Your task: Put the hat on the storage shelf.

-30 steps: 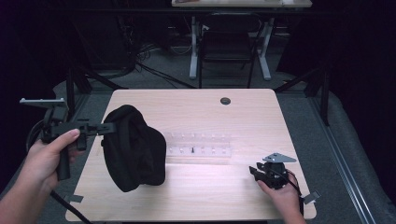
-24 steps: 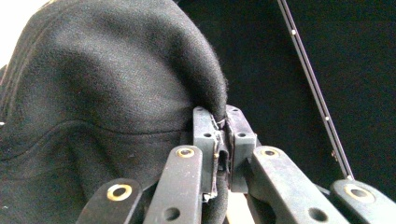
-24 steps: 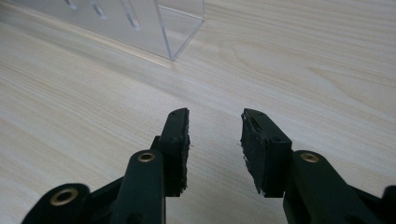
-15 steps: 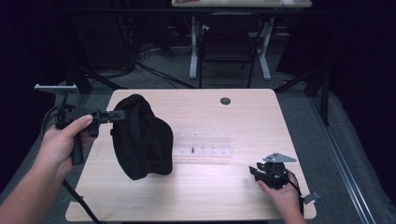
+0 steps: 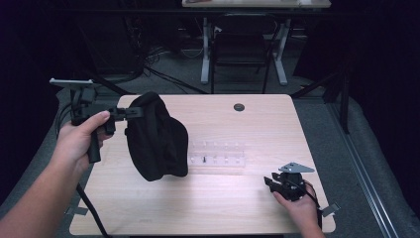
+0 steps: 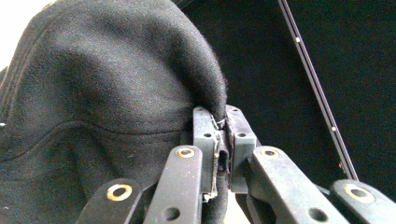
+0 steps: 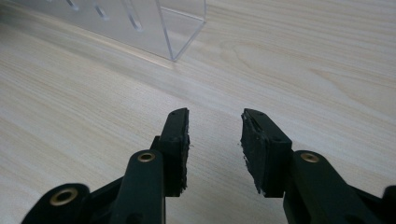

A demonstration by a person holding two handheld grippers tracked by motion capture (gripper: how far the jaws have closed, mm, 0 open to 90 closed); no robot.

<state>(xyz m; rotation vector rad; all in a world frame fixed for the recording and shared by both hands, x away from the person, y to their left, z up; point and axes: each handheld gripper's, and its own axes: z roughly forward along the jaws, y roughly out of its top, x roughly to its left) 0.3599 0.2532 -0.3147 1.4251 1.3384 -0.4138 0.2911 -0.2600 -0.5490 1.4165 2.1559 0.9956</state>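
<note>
A black cloth cap hangs over the left half of the wooden table, lifted by its upper edge. My left gripper is shut on that edge; in the left gripper view the black fabric is pinched between the closed pads of the left gripper. My right gripper rests low on the table near the front right, open with nothing between its fingers. In the right gripper view the right gripper points over bare wood toward the corner of a clear plastic rack.
A clear plastic rack with small compartments lies at the table's middle, just right of the cap. A round black grommet sits near the far edge. Chairs and desk legs stand on the dark floor beyond.
My left gripper has carried the cap up and to the right, toward the table's middle. The cap now hangs closer to the clear rack. The right gripper has stayed put.
</note>
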